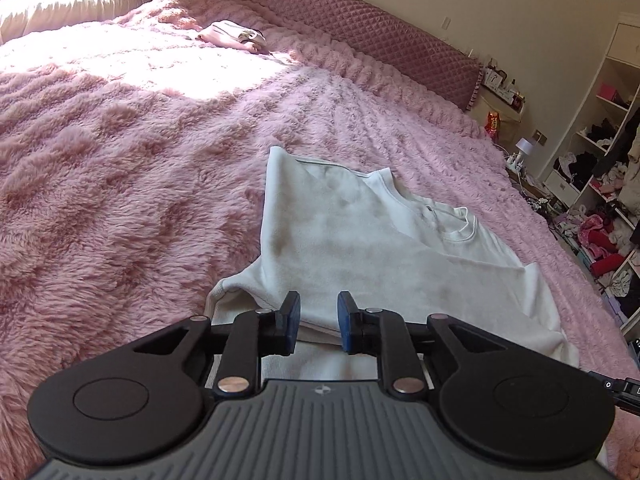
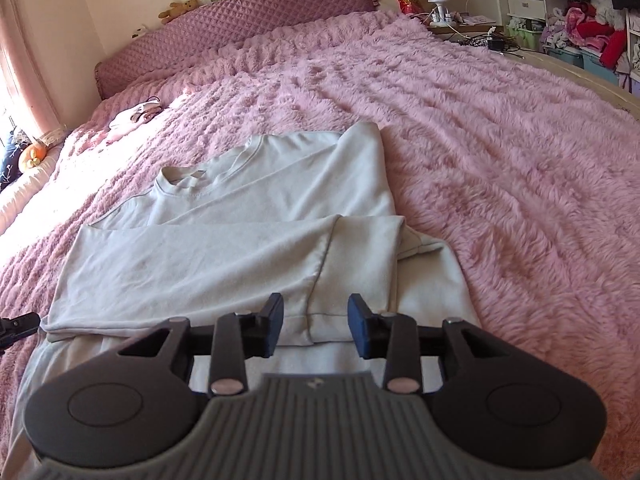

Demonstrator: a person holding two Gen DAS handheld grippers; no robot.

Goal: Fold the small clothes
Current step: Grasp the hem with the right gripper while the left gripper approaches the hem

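A white sweatshirt (image 2: pixel 248 248) lay partly folded on the fluffy pink blanket (image 2: pixel 500 168) that covered the bed, its ribbed collar (image 2: pixel 180 184) toward the far side and both sleeves folded across the body. In the right wrist view one sleeve ran from the left across the chest, and its ribbed cuff (image 2: pixel 320 328) ended at the near edge, just between the fingers of the right gripper (image 2: pixel 316 330). That gripper's jaws stood apart with a clear gap, and nothing was pinched between the blue pads (image 2: pixel 358 332); they hovered over the cuff and the hem beneath it.

The left gripper (image 1: pixel 319 322) was likewise parted, empty, its pads (image 1: pixel 294 320) above the near edge of the sweatshirt (image 1: pixel 360 248), where a folded layer lay over the hem. The collar (image 1: pixel 460 224) showed to the right in that view.

Farther off on the blanket, in a sunlit patch, sat a small pale pink garment (image 1: pixel 236 36), well apart from the sweatshirt. A quilted mauve headboard (image 1: pixel 360 28) ran along the far edge, and cluttered shelves (image 1: pixel 600 208) stood at the right
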